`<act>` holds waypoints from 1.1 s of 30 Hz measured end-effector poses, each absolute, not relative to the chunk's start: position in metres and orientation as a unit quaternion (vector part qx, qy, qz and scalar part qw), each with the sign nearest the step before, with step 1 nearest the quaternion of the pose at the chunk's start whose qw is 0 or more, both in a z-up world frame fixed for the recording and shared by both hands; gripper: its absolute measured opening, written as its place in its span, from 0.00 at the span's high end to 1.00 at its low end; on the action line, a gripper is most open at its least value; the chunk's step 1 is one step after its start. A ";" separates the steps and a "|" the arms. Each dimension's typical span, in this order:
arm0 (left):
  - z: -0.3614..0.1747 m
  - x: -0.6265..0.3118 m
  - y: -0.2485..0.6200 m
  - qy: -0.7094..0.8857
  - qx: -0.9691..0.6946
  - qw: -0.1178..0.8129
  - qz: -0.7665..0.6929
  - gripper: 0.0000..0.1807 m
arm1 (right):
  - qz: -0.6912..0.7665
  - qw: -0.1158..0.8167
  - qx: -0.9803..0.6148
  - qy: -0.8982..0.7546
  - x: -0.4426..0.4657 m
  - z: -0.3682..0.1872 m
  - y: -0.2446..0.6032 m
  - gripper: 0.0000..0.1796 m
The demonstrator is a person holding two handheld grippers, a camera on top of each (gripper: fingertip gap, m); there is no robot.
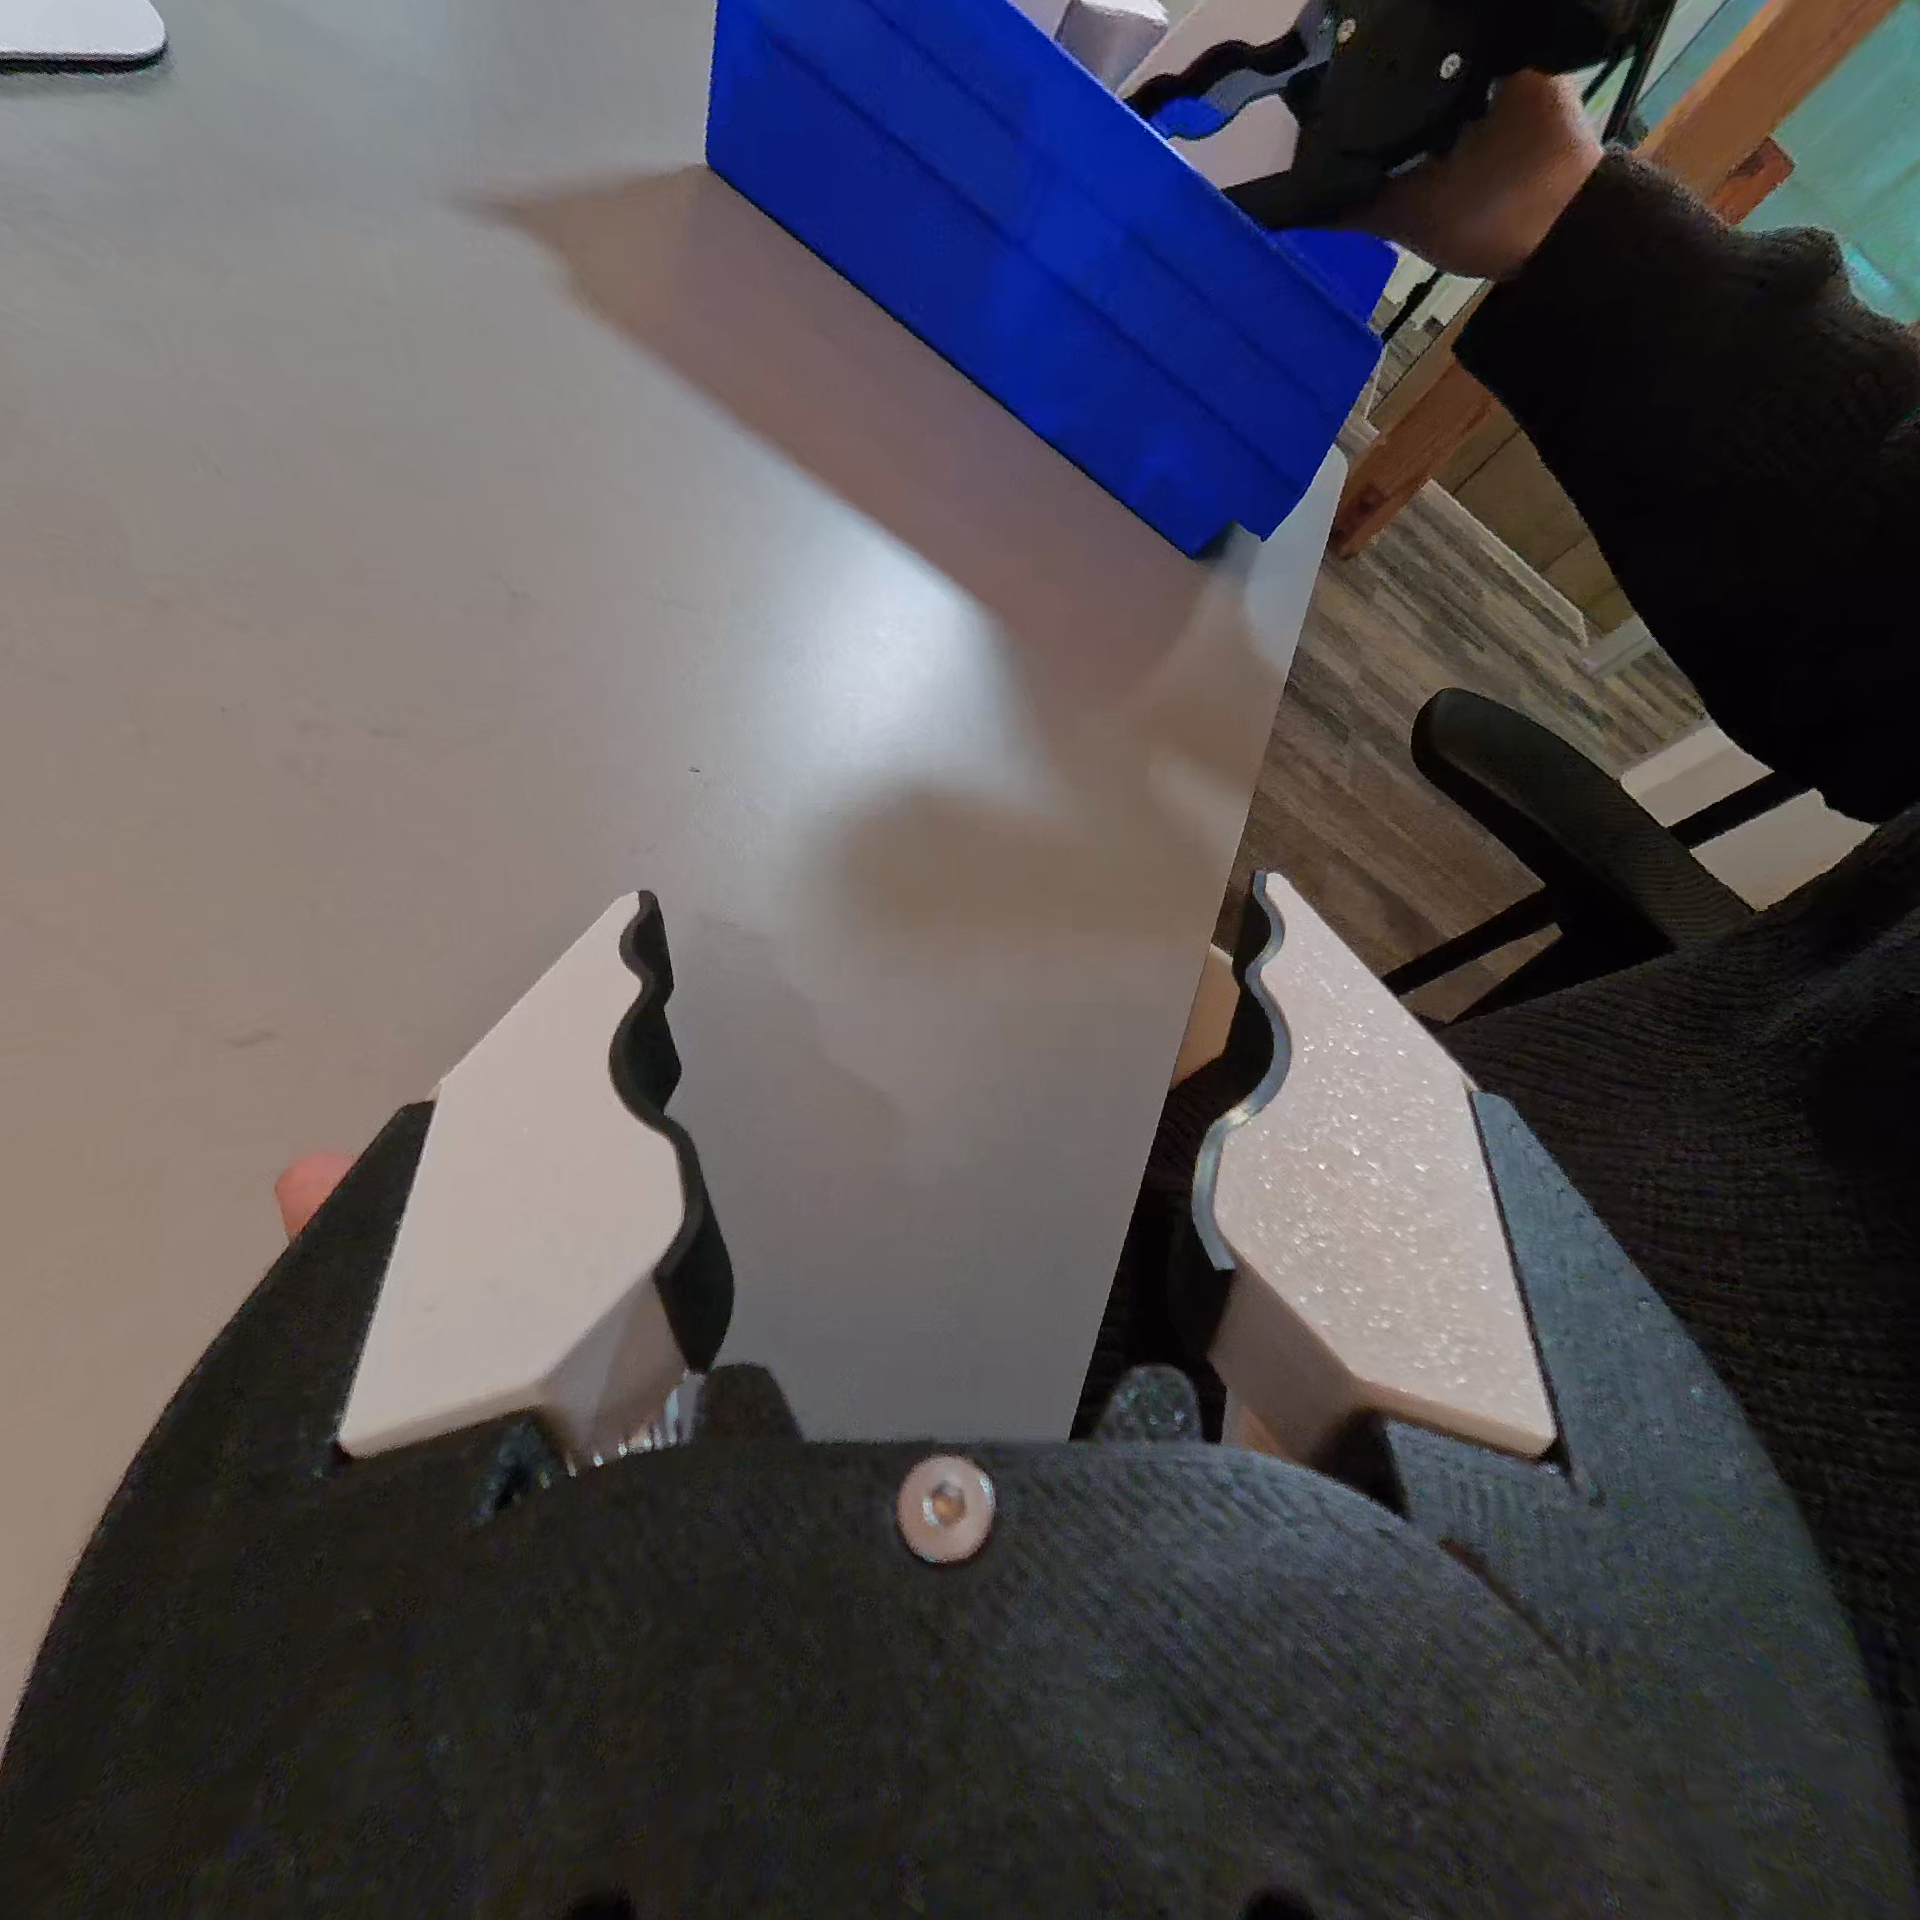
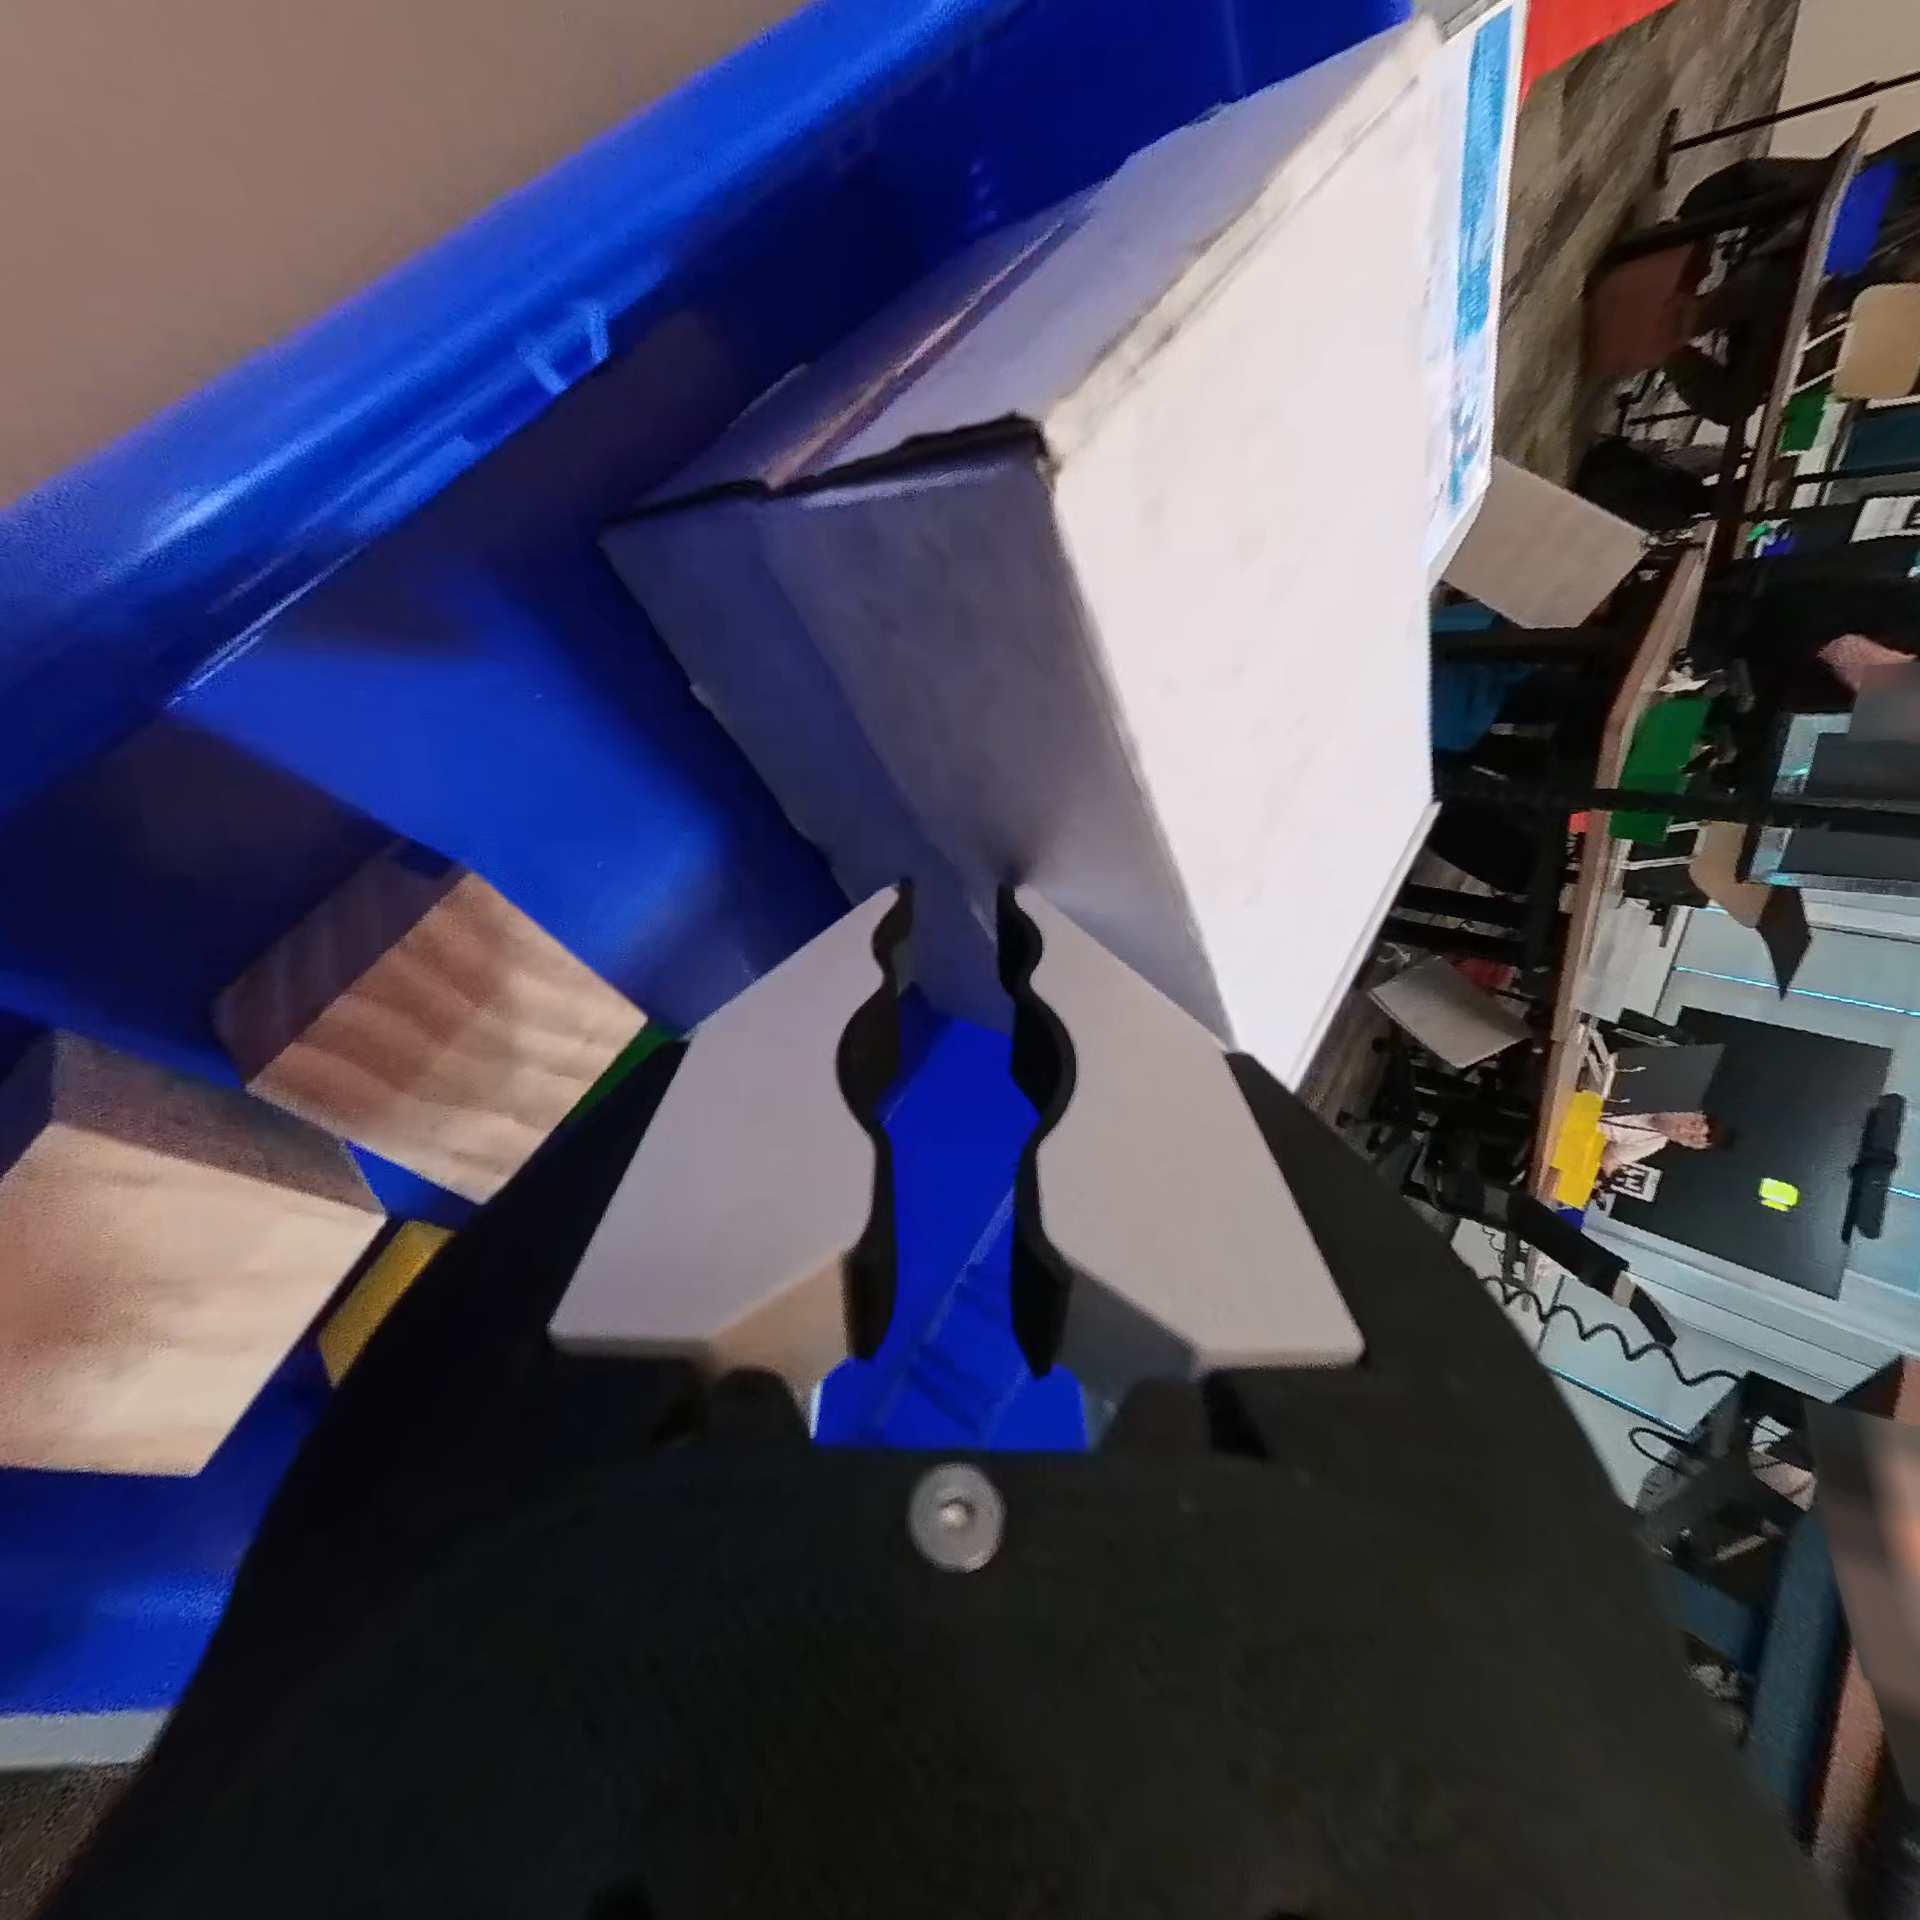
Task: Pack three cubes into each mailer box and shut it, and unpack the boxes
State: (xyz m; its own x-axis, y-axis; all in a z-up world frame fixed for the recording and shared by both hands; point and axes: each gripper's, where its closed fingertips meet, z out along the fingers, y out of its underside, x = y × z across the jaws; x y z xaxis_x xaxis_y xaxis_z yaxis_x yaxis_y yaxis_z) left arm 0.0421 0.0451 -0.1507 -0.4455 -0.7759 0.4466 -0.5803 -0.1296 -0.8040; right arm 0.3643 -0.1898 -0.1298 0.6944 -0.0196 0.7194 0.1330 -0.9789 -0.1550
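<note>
My left gripper [image 1: 954, 894] is open and empty, low over the grey table [image 1: 416, 623] near its right edge. A blue bin [image 1: 1039, 270] stands farther along that edge. My right gripper [image 1: 1195, 104] reaches into the bin from above. In the right wrist view, my right gripper [image 2: 954, 894] is shut on the lower edge of a white mailer box [image 2: 1195, 623], which stands tilted against the blue bin's wall [image 2: 416, 675]. Another white panel [image 2: 686, 561] leans behind it. Two wooden cubes [image 2: 416, 1018] [image 2: 135, 1299] lie in the bin to the left.
The table edge runs just right of my left gripper. Beyond it are a black office chair [image 1: 1558, 831] and wood-look floor. A dark sleeve [image 1: 1714, 468] crosses the upper right. A flat pale pad [image 1: 73, 31] lies at the far left corner. The gap from one gripper's tips to the other's is roughly 40 centimetres.
</note>
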 end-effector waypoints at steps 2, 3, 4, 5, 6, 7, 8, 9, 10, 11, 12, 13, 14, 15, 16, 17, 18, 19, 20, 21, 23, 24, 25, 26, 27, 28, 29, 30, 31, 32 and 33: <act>-0.150 0.042 0.045 0.655 -0.517 0.093 -0.543 0.40 | -0.393 0.093 -0.914 -0.035 0.364 -0.131 -0.189 0.92; -0.150 0.042 0.046 0.654 -0.517 0.094 -0.544 0.41 | -0.393 0.091 -0.914 -0.034 0.363 -0.132 -0.189 0.91; -0.150 0.042 0.046 0.653 -0.517 0.096 -0.545 0.41 | -0.392 0.092 -0.915 -0.031 0.362 -0.132 -0.189 0.91; -0.149 0.042 0.046 0.653 -0.517 0.097 -0.545 0.41 | -0.390 0.098 -0.915 -0.029 0.359 -0.131 -0.188 0.91; -0.149 0.042 0.047 0.653 -0.516 0.099 -0.545 0.41 | -0.388 0.102 -0.916 -0.027 0.356 -0.131 -0.187 0.92; -0.148 0.042 0.047 0.654 -0.515 0.102 -0.545 0.42 | -0.388 0.098 -0.916 -0.024 0.353 -0.130 -0.188 0.92; -0.148 0.043 0.048 0.655 -0.513 0.106 -0.545 0.42 | -0.393 0.087 -0.915 -0.017 0.352 -0.128 -0.192 0.92; -0.147 0.044 0.049 0.656 -0.512 0.112 -0.543 0.43 | -0.403 0.078 -0.912 -0.007 0.351 -0.124 -0.197 0.91; -0.147 0.044 0.051 0.658 -0.510 0.120 -0.541 0.44 | -0.412 0.075 -0.908 0.008 0.348 -0.117 -0.202 0.91; -0.146 0.045 0.053 0.659 -0.508 0.129 -0.540 0.44 | -0.421 0.081 -0.903 0.027 0.344 -0.109 -0.204 0.91; -0.144 0.046 0.055 0.659 -0.505 0.138 -0.540 0.44 | -0.430 0.098 -0.896 0.048 0.337 -0.099 -0.203 0.92; -0.143 0.047 0.058 0.657 -0.504 0.143 -0.543 0.44 | -0.439 0.124 -0.888 0.065 0.329 -0.087 -0.197 0.92; -0.142 0.048 0.060 0.652 -0.505 0.144 -0.547 0.44 | -0.450 0.156 -0.876 0.078 0.320 -0.074 -0.187 0.92; -0.140 0.050 0.062 0.646 -0.507 0.142 -0.553 0.44 | -0.460 0.192 -0.863 0.086 0.310 -0.060 -0.175 0.92; -0.139 0.052 0.064 0.638 -0.510 0.138 -0.560 0.44 | -0.465 0.230 -0.850 0.089 0.300 -0.047 -0.160 0.92; -0.138 0.054 0.067 0.631 -0.514 0.134 -0.565 0.45 | -0.462 0.269 -0.840 0.088 0.290 -0.038 -0.144 0.92; -0.138 0.056 0.069 0.625 -0.519 0.130 -0.568 0.45 | -0.450 0.305 -0.835 0.086 0.280 -0.033 -0.128 0.92; -0.138 0.058 0.071 0.621 -0.523 0.127 -0.570 0.46 | -0.430 0.334 -0.834 0.086 0.272 -0.033 -0.113 0.92; -0.138 0.060 0.074 0.618 -0.525 0.129 -0.571 0.48 | -0.406 0.356 -0.837 0.089 0.267 -0.036 -0.103 0.91; -0.137 0.060 0.077 0.617 -0.525 0.137 -0.570 0.49 | -0.391 0.374 -0.835 0.097 0.264 -0.038 -0.096 0.91; -0.135 0.059 0.082 0.624 -0.518 0.157 -0.564 0.58 | -0.359 0.439 -0.814 0.122 0.260 -0.036 -0.080 0.93; -0.134 0.059 0.084 0.625 -0.516 0.168 -0.562 0.61 | -0.326 0.495 -0.793 0.142 0.253 -0.030 -0.066 0.96; -0.133 0.059 0.086 0.623 -0.515 0.176 -0.562 0.63 | -0.269 0.562 -0.767 0.156 0.239 -0.023 -0.045 0.98; -0.132 0.059 0.087 0.621 -0.514 0.181 -0.563 0.66 | -0.190 0.629 -0.738 0.155 0.217 -0.017 -0.020 0.98; -0.131 0.058 0.088 0.617 -0.517 0.186 -0.563 0.69 | -0.106 0.683 -0.709 0.140 0.191 -0.015 0.005 0.98; -0.131 0.059 0.092 0.610 -0.525 0.195 -0.560 0.71 | -0.036 0.709 -0.692 0.130 0.168 -0.022 0.026 0.98; -0.130 0.060 0.097 0.601 -0.534 0.209 -0.557 0.72 | 0.011 0.705 -0.699 0.119 0.150 -0.039 0.045 0.97; -0.130 0.061 0.103 0.593 -0.543 0.223 -0.551 0.72 | 0.037 0.674 -0.730 0.106 0.135 -0.065 0.059 0.95; -0.130 0.063 0.110 0.590 -0.552 0.241 -0.538 0.72 | 0.044 0.634 -0.767 0.088 0.124 -0.092 0.068 0.93; -0.131 0.063 0.116 0.586 -0.560 0.261 -0.524 0.72 | 0.035 0.596 -0.799 0.071 0.118 -0.114 0.072 0.91; -0.130 0.064 0.121 0.578 -0.568 0.280 -0.515 0.72 | 0.020 0.566 -0.822 0.058 0.115 -0.129 0.073 0.89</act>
State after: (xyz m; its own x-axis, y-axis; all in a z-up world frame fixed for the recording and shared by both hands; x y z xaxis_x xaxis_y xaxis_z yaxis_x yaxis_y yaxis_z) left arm 0.0640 0.1214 -0.1299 -0.1982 -0.9447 0.2613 -0.3674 -0.1756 -0.9133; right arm 0.1154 0.0731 -0.1287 0.9925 -0.0722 -0.0989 -0.1181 -0.3519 -0.9286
